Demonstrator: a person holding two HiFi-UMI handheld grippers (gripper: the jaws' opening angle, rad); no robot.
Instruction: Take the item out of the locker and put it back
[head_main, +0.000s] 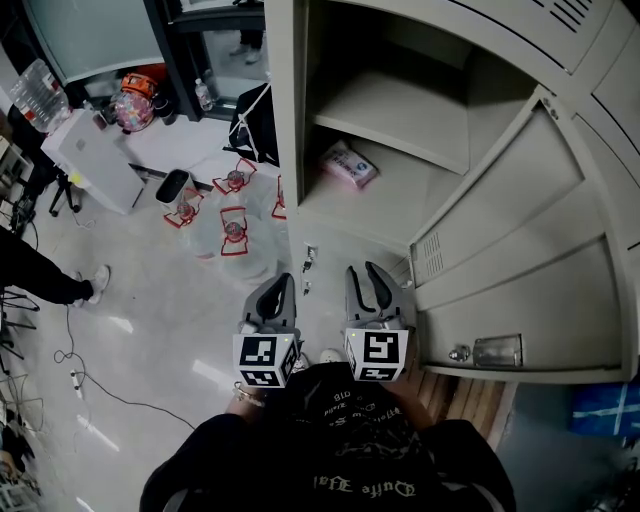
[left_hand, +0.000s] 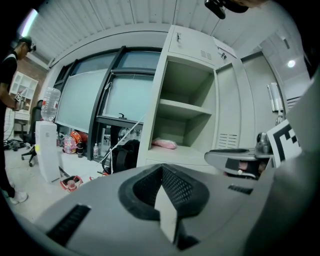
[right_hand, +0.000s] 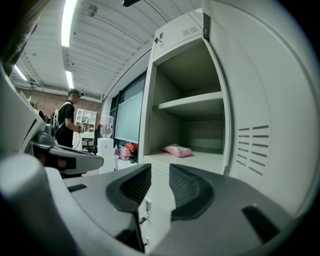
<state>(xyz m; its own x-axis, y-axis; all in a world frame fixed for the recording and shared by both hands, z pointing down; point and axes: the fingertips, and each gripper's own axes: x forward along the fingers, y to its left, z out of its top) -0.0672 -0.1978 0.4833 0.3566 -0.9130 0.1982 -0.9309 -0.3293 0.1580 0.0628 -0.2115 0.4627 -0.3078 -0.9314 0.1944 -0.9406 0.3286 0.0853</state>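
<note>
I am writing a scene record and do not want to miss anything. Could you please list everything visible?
locker: one, beige-grey, ahead, its door open to the right
pink packet: one, on the locker's lower shelf
water dispenser: one, white, on the floor at left
clear jugs: at least three, with red handles, on the floor left of the locker
black bag: one, beside the locker's left wall
blue box: one, at the far right
bystander: one, in dark clothes, at the left edge
left hand-held gripper: grey, jaws together, empty
right hand-held gripper: grey, jaws apart, empty
</note>
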